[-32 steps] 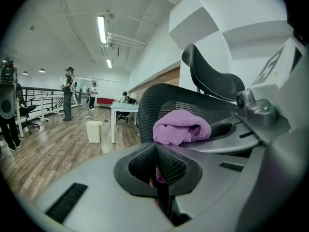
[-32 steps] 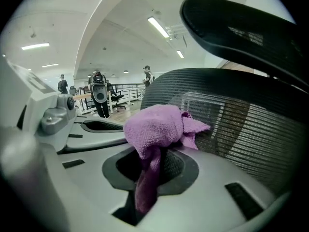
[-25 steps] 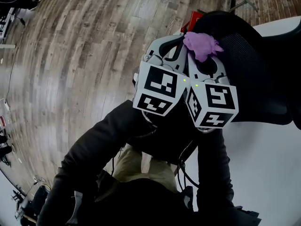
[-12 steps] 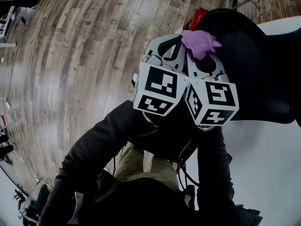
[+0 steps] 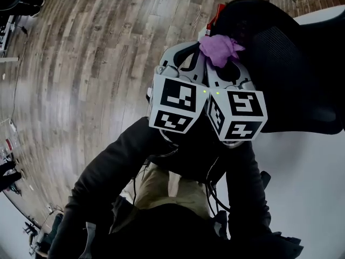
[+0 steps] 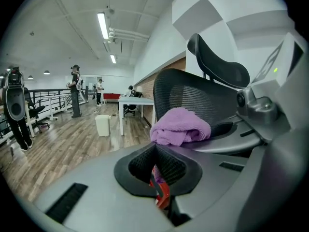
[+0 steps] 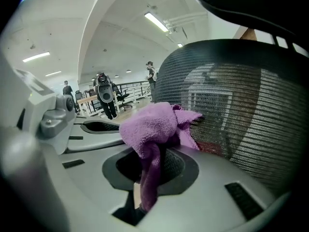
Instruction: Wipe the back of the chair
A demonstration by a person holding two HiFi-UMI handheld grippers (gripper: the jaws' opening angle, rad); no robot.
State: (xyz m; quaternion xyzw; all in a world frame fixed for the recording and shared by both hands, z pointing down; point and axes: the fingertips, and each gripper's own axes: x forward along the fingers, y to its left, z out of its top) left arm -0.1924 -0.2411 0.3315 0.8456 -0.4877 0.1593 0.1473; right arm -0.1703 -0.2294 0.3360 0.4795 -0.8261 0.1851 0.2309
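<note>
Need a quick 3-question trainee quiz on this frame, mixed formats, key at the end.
1. Multiple choice: which tool grips the purple cloth? A) left B) right C) neither
2. True or false: the cloth lies on the floor.
3. Fill in: the chair back is black ____.
Key: 1 B, the right tool is shut on it; 2 false, it is held up at the chair back; 3 mesh.

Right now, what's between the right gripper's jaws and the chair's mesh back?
Only the purple cloth, clamped in the right gripper and bunched toward the chair back; the right gripper view shows it.
</note>
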